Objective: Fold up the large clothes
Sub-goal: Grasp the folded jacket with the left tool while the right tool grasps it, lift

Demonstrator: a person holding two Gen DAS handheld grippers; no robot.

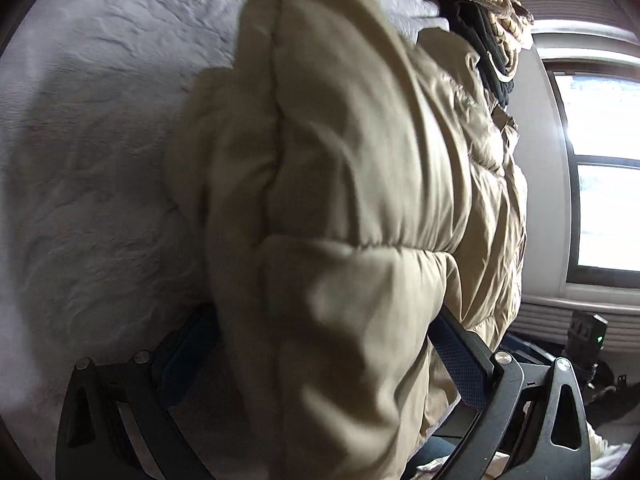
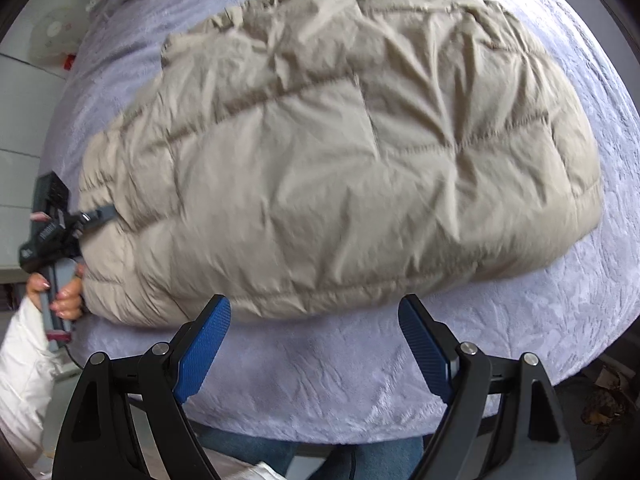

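Two claws are in view, one per hand. In the right wrist view the right claw (image 2: 314,344) stands wide, its two blue pads (image 2: 204,350) well apart with nothing between them; it hovers over the pale bedspread (image 2: 320,392), just short of the near edge of the one jacket (image 2: 340,168). That jacket, a beige quilted puffer, lies spread across the bed, crumpled, its near hem bulging toward the claw; at its left edge the left claw (image 2: 94,216) grips the fabric, held by a hand (image 2: 66,296) with painted nails; a white sleeve (image 2: 20,364) shows below the hand.

In the left wrist view the left claw (image 1: 324,344) has a thick fold of the jacket (image 1: 340,200) filling the gap between its two fingers, which press on the fabric from either side; the padding swells up and hides most of the scene; the bedspread (image 1: 100,140) lies to the left. Farther off, past the jacket's far end, one pile of dark and patterned cloth (image 1: 496,40) sits at the bed's edge; beyond it one bright window (image 1: 600,160) fills the right side.
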